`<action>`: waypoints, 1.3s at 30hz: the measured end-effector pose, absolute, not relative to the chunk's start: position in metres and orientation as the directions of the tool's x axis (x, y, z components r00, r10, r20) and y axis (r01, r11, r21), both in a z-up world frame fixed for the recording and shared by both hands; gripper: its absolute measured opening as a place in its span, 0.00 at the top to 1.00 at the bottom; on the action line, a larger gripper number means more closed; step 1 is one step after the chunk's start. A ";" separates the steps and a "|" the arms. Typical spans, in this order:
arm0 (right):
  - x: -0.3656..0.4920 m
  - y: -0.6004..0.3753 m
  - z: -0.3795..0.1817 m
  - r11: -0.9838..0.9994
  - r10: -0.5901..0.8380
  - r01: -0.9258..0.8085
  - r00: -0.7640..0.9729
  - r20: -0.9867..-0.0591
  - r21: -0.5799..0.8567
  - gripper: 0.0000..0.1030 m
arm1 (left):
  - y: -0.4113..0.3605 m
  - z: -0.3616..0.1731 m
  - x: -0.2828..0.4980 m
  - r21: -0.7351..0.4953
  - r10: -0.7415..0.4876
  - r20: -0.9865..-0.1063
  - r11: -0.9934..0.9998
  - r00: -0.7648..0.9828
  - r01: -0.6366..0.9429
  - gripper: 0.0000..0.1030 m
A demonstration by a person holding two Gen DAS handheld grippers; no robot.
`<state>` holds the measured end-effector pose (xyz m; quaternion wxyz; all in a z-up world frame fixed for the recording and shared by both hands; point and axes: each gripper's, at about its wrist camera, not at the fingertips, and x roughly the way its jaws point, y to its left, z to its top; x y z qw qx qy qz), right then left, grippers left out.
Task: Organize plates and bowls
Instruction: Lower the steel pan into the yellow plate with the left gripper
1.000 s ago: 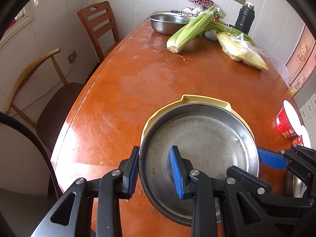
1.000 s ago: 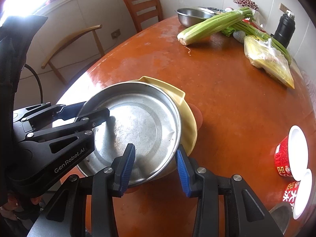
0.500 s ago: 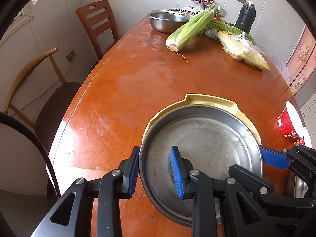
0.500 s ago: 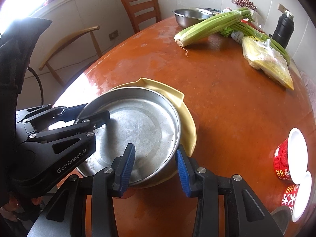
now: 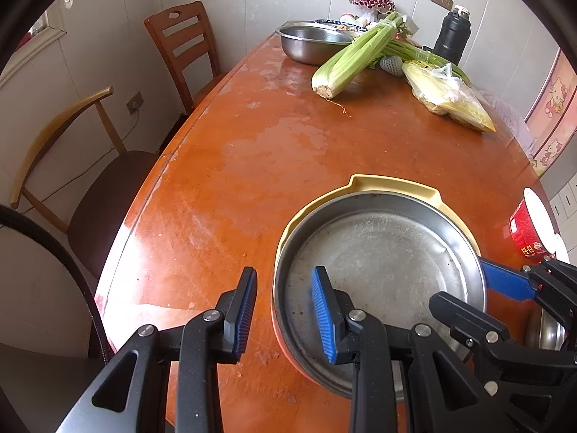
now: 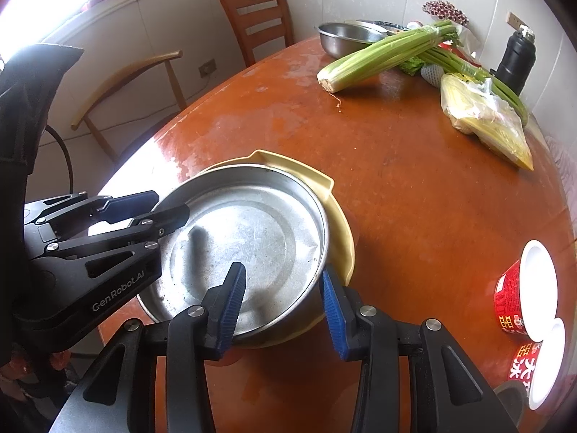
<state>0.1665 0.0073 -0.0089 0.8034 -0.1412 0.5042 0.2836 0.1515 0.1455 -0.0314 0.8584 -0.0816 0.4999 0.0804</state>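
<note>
A shallow steel pan (image 5: pixel 378 263) (image 6: pixel 252 238) lies nested in a yellow plate (image 5: pixel 393 184) (image 6: pixel 288 166) near the front of the orange table (image 5: pixel 288 144). My left gripper (image 5: pixel 283 274) (image 6: pixel 169 204) straddles the pan's left rim. Its inner pad is in the pan and its outer pad stands a little off the rim, so it is open. My right gripper (image 6: pixel 282 270) (image 5: pixel 458 283) is shut on the pan's right side. There the outer pad lies against the rim and the inner pad is down inside the pan.
At the table's far end lie a steel bowl (image 5: pixel 313 41), celery (image 5: pixel 353 57), a bag of yellow food (image 5: pixel 447 97) and a black flask (image 5: pixel 450 36). Red noodle cups (image 6: pixel 519 288) stand at the right edge. Two chairs (image 5: pixel 180 47) (image 5: pixel 72 166) line the left side.
The pan and yellow plate have settled lower and flatter on the table. The pan's rim, earlier against my left gripper's outer pad, now stands apart from it. The right grip looks the same.
</note>
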 end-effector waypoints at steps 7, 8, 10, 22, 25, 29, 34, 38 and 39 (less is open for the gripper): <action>0.164 0.007 -0.007 0.803 0.296 -0.595 0.360 -0.885 0.026 0.58 | 0.149 -0.027 0.145 -0.064 0.061 -0.867 0.971 0.495 -0.231 0.62; 0.164 0.007 -0.006 0.803 0.293 -0.595 0.365 -0.884 0.020 0.58 | 0.150 -0.027 0.144 -0.065 0.060 -0.867 0.971 0.495 -0.232 0.62; 0.163 0.006 -0.004 0.804 0.296 -0.594 0.378 -0.877 0.015 0.58 | 0.151 -0.026 0.143 -0.068 0.059 -0.867 0.970 0.496 -0.234 0.61; 0.167 -0.012 0.004 0.829 0.313 -0.558 0.389 -0.867 0.049 0.57 | 0.160 -0.029 0.128 -0.144 -0.003 -0.868 0.958 0.497 -0.247 0.43; 0.168 -0.017 0.004 0.834 0.317 -0.548 0.388 -0.865 0.060 0.55 | 0.163 -0.031 0.122 -0.177 -0.028 -0.867 0.950 0.498 -0.255 0.40; 0.168 -0.021 0.003 0.837 0.319 -0.543 0.381 -0.868 0.070 0.54 | 0.164 -0.033 0.120 -0.194 -0.040 -0.869 0.944 0.494 -0.266 0.39; 0.168 -0.021 -0.001 0.835 0.319 -0.545 0.370 -0.873 0.074 0.54 | 0.163 -0.042 0.125 -0.215 -0.069 -0.881 0.940 0.468 -0.266 0.39; 0.167 -0.020 -0.003 0.834 0.316 -0.547 0.364 -0.876 0.074 0.54 | 0.159 -0.047 0.130 -0.230 -0.090 -0.886 0.937 0.455 -0.262 0.39; 0.167 -0.019 -0.003 0.833 0.316 -0.548 0.361 -0.877 0.075 0.54 | 0.158 -0.048 0.131 -0.233 -0.096 -0.885 0.938 0.455 -0.257 0.39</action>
